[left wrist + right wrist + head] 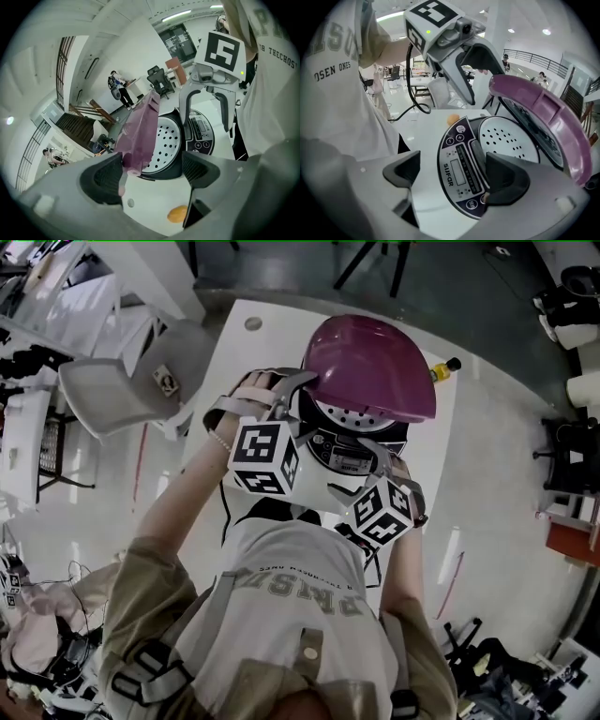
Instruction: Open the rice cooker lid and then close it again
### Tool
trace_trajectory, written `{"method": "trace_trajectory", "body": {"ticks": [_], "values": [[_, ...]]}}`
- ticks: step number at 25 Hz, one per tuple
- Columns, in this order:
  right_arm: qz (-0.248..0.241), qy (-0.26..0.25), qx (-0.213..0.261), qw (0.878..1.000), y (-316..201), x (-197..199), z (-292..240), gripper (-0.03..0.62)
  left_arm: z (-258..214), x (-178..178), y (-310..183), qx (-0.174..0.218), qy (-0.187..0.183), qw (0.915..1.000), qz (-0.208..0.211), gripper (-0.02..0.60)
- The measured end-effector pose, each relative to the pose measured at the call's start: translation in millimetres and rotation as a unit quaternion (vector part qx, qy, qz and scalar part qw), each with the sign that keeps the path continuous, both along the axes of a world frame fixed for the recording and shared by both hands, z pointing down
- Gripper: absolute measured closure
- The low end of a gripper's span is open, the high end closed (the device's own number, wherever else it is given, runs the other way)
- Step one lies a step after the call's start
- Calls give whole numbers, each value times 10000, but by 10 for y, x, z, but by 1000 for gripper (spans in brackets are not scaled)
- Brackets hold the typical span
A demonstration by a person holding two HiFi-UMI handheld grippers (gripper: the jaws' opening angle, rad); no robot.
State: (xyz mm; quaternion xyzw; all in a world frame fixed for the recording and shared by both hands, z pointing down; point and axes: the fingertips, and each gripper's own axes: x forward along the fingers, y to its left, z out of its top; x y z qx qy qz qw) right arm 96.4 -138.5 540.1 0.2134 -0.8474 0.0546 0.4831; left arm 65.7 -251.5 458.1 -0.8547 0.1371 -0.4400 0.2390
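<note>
Rice cooker sits on the white surface. Its purple lid stands open and the holed inner plate shows. Left tool: jaws spread, nothing pinched, lid edge just beside its left jaw, cooker straight ahead. Right tool: jaws spread, control panel between them, right jaw at the panel's edge, contact unclear. Small orange thing lies on the surface near the left tool's right jaw.
</note>
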Motion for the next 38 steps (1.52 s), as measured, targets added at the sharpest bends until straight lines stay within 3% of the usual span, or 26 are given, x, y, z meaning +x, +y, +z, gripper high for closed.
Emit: {"method": "trace_trajectory", "body": {"ticks": [8, 38], "values": [[0, 114, 98, 9999, 18, -2, 21, 183, -212, 40, -213, 402, -55, 9992, -32, 175], [210, 106, -105, 9997, 56, 64, 48, 183, -793, 192, -1194, 791, 183, 9962, -303, 175]]}}
